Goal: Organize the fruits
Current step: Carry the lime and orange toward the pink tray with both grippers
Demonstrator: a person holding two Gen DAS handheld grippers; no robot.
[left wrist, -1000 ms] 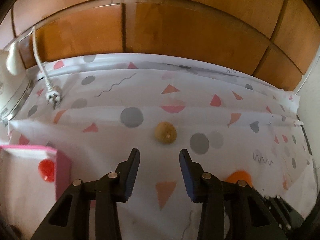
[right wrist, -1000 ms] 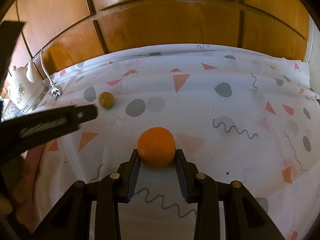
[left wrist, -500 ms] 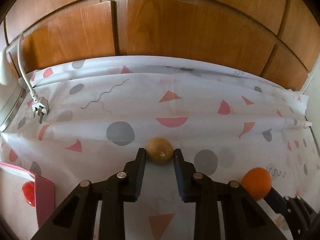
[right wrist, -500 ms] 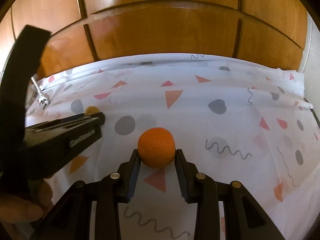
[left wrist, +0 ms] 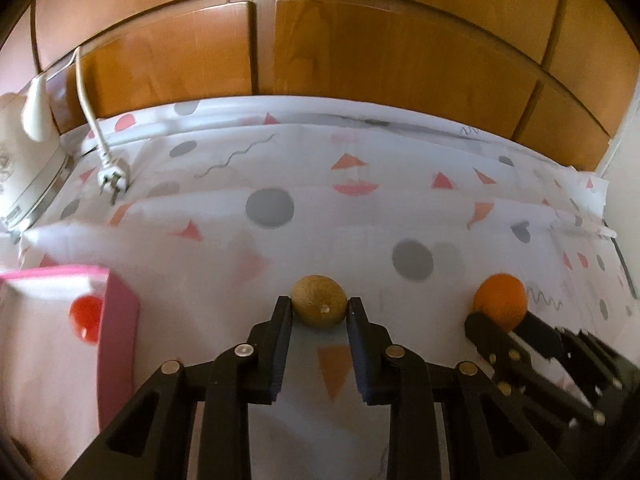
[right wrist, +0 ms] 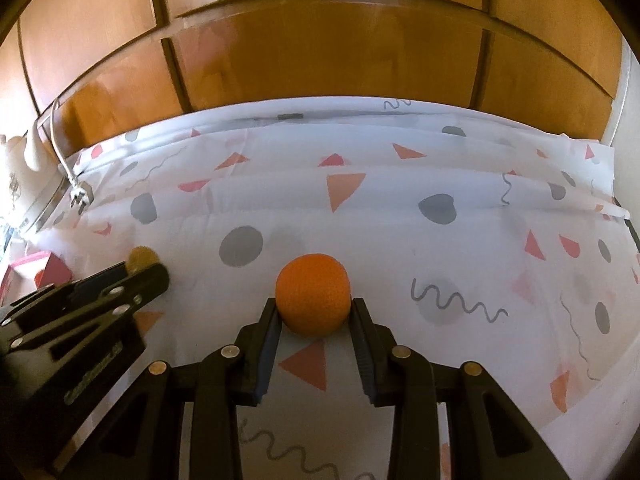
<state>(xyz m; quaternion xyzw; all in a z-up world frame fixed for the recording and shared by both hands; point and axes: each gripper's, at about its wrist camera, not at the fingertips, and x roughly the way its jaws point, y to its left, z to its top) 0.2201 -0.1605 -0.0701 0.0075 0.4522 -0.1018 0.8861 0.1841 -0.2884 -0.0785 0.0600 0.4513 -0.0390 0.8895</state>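
The left gripper (left wrist: 319, 312) is closed on the small round brownish-green fruit (left wrist: 319, 299), and the right gripper (right wrist: 313, 312) clamps the round orange fruit (right wrist: 313, 294). One red fruit (left wrist: 85, 314) already lies in the pink box (left wrist: 118, 336) left of the left gripper; these two remain. A second ago the brownish fruit lay ungripped ahead of spread fingers.
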